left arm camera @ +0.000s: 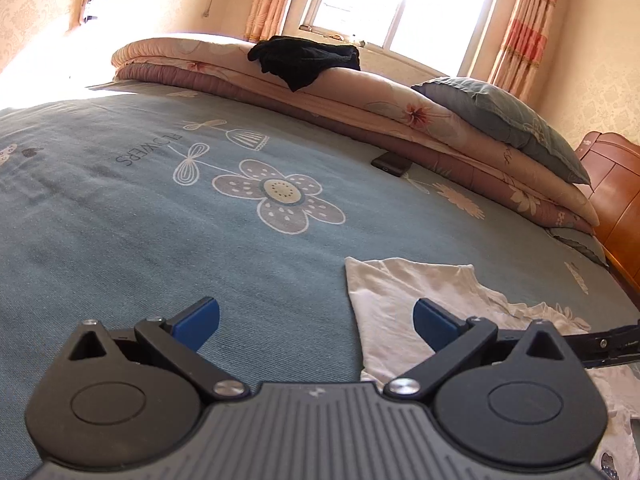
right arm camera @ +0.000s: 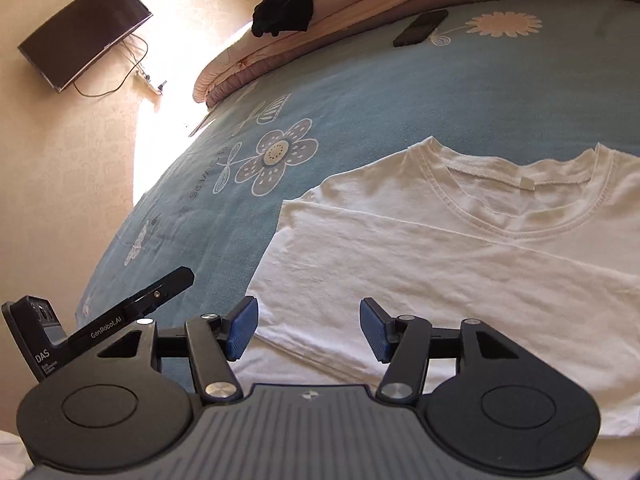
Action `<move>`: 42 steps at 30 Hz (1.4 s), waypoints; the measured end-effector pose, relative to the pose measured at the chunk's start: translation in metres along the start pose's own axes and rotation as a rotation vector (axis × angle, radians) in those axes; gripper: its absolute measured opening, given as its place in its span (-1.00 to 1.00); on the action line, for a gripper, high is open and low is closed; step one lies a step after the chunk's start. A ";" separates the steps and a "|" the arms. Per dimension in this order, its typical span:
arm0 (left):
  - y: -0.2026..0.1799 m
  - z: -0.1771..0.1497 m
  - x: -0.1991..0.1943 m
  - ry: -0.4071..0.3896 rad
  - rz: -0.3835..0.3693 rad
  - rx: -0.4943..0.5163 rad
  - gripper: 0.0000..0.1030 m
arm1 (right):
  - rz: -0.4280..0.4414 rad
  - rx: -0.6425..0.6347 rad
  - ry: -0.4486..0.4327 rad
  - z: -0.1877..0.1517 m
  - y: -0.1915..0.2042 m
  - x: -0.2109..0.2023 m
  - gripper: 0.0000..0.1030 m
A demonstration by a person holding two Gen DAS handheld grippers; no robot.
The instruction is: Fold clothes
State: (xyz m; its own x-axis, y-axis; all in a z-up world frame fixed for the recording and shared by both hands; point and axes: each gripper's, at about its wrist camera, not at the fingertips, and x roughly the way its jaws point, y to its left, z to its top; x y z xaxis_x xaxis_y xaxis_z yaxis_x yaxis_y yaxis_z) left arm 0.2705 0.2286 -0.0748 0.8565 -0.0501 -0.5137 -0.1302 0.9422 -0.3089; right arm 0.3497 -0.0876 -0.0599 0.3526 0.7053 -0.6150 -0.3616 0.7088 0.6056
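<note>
A white T-shirt (right arm camera: 440, 248) lies flat on the blue flowered bedspread (right arm camera: 360, 92), its collar toward the far side and its left sleeve folded in over the body. My right gripper (right arm camera: 308, 328) hovers open above the shirt's near left edge, with nothing between its blue pads. In the left wrist view my left gripper (left arm camera: 316, 326) stands wide open above the bedspread (left arm camera: 160, 220), just left of the white T-shirt (left arm camera: 400, 300); its pads hold nothing. The left gripper's body (right arm camera: 120, 320) also shows at the lower left of the right wrist view.
A black phone (left arm camera: 391, 164) lies on the bedspread by the folded pink quilts (left arm camera: 360, 100). A dark garment (left arm camera: 304, 58) is draped over the quilts, and a grey pillow (left arm camera: 508, 120) rests on them. A wooden headboard (left arm camera: 612, 184) stands at the right. A wall screen (right arm camera: 84, 34) hangs far left.
</note>
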 end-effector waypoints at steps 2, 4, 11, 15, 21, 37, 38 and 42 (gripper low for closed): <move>-0.008 -0.001 0.002 0.015 -0.074 -0.013 0.99 | 0.059 0.131 0.009 -0.011 -0.026 0.006 0.23; -0.017 -0.006 0.008 0.036 -0.158 -0.029 0.99 | 0.060 0.206 0.014 -0.027 -0.042 0.011 0.25; -0.037 -0.020 0.028 0.104 -0.222 -0.023 0.99 | -0.035 0.208 -0.139 -0.076 -0.065 -0.038 0.27; -0.041 -0.022 0.029 0.103 -0.279 -0.036 0.99 | -0.100 0.134 -0.193 -0.066 -0.060 -0.053 0.54; -0.037 -0.030 0.045 0.174 -0.389 -0.106 0.99 | -0.051 0.139 -0.132 -0.021 -0.058 -0.018 0.79; -0.038 -0.036 0.052 0.221 -0.347 -0.082 0.99 | -0.149 0.213 -0.217 -0.046 -0.086 -0.076 0.85; -0.038 -0.036 0.052 0.221 -0.347 -0.081 0.99 | -0.129 0.192 -0.209 -0.045 -0.077 -0.069 0.87; -0.038 -0.036 0.052 0.220 -0.350 -0.082 0.99 | -0.157 0.152 -0.134 -0.050 -0.069 -0.047 0.88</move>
State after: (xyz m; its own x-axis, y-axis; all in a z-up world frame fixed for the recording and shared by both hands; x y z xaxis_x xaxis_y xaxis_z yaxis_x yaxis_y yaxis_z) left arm 0.3025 0.1786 -0.1185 0.7302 -0.4401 -0.5226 0.1028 0.8270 -0.5528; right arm 0.3148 -0.1699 -0.0985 0.5094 0.5738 -0.6413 -0.1632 0.7961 0.5827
